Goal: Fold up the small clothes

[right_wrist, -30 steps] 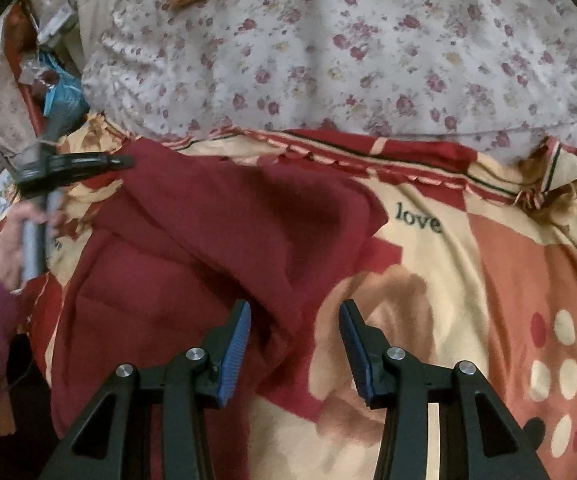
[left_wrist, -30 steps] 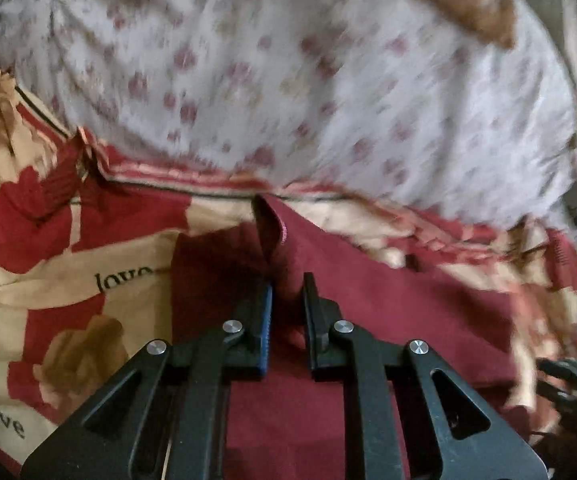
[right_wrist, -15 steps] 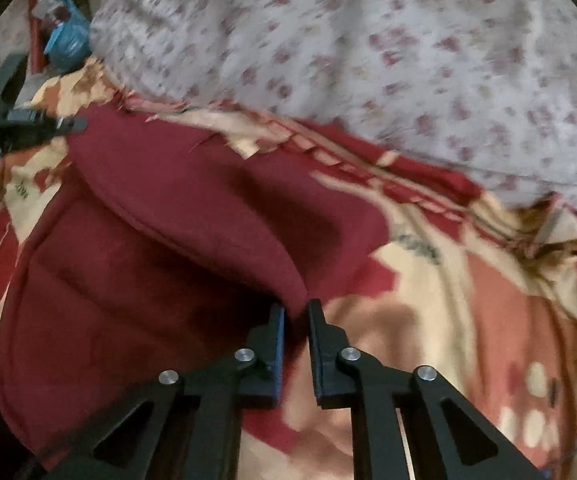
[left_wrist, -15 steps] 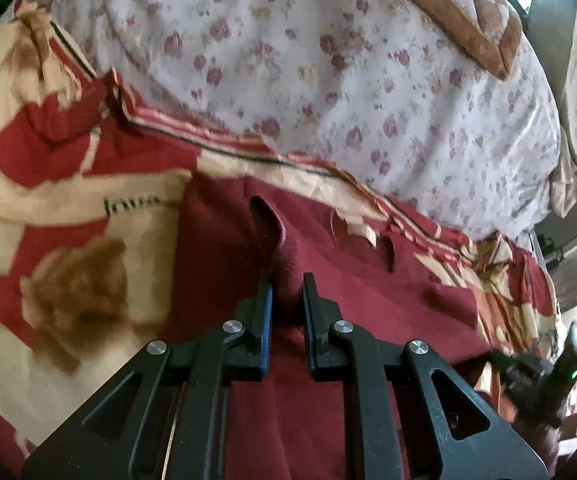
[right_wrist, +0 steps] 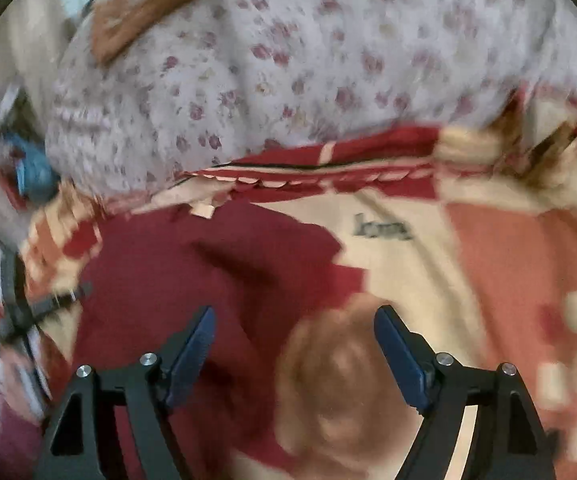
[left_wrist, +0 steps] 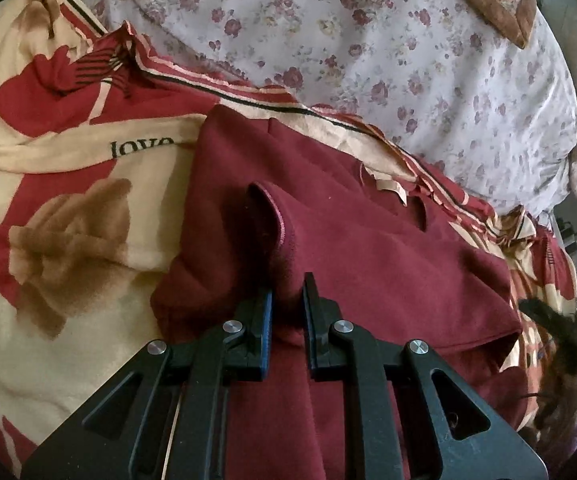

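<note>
Left wrist view: the left gripper (left_wrist: 287, 300) is clamped on a raised fold of the dark red knitted garment (left_wrist: 368, 264), a hemmed edge standing up just beyond its fingertips. The garment lies spread on a cream-and-red printed blanket (left_wrist: 60, 208) bearing the word "love", which borders a white quilt with small pink flowers (left_wrist: 368, 48) farther back. In the blurred right wrist view, the right gripper (right_wrist: 294, 320) has just been opening; its jaws stand wide apart with nothing pinched between them, hovering over the garment's edge (right_wrist: 208, 264) and the blanket (right_wrist: 408, 264).
</note>
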`<move>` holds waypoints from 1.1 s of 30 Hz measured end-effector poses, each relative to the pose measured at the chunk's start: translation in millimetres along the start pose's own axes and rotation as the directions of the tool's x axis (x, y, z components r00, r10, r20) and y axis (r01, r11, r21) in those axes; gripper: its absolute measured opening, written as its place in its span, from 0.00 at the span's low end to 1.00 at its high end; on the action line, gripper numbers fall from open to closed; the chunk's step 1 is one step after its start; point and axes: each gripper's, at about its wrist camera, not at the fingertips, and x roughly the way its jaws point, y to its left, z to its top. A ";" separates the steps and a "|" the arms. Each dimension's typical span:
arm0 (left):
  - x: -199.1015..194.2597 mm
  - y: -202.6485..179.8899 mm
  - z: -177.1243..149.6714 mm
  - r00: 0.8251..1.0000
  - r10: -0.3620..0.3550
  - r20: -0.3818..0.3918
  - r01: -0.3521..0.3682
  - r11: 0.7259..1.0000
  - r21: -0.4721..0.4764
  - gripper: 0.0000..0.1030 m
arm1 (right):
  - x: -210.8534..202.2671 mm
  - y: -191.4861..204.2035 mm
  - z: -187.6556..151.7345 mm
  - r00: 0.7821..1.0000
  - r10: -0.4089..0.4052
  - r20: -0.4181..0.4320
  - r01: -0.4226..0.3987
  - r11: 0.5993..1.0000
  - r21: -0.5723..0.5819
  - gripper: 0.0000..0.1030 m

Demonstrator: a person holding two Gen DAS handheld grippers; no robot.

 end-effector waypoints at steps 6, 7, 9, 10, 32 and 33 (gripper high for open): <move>-0.5 1.5 -1.3 1.000 -0.010 0.001 0.010 1.000 0.012 0.12 | 48.6 4.0 24.7 0.999 -0.010 -0.034 0.010 1.000 0.003 0.15; 0.8 1.6 -2.0 1.000 -0.015 0.000 0.015 1.000 0.020 0.12 | 42.5 11.5 26.8 0.998 -0.064 0.001 0.063 0.996 -0.067 0.14; 4.7 1.1 -2.5 1.000 -0.029 -0.007 0.029 0.999 0.023 0.13 | 44.5 13.5 28.0 0.983 -0.180 0.039 0.184 0.972 -0.144 0.14; 7.5 -0.4 -2.8 1.000 -0.017 -0.007 0.018 1.000 0.026 0.13 | 56.3 7.7 26.1 0.980 -0.200 -0.005 0.198 0.971 -0.134 0.14; -5.7 -6.2 -2.7 0.999 0.040 0.032 -0.042 0.997 0.069 0.13 | -26.4 54.7 -45.6 0.993 -0.108 -0.044 0.092 0.957 -0.274 0.37; -4.9 -6.4 -2.4 0.999 0.042 0.032 -0.044 0.997 0.067 0.13 | -33.4 58.4 -40.0 0.995 -0.100 -0.012 0.093 0.957 -0.274 0.37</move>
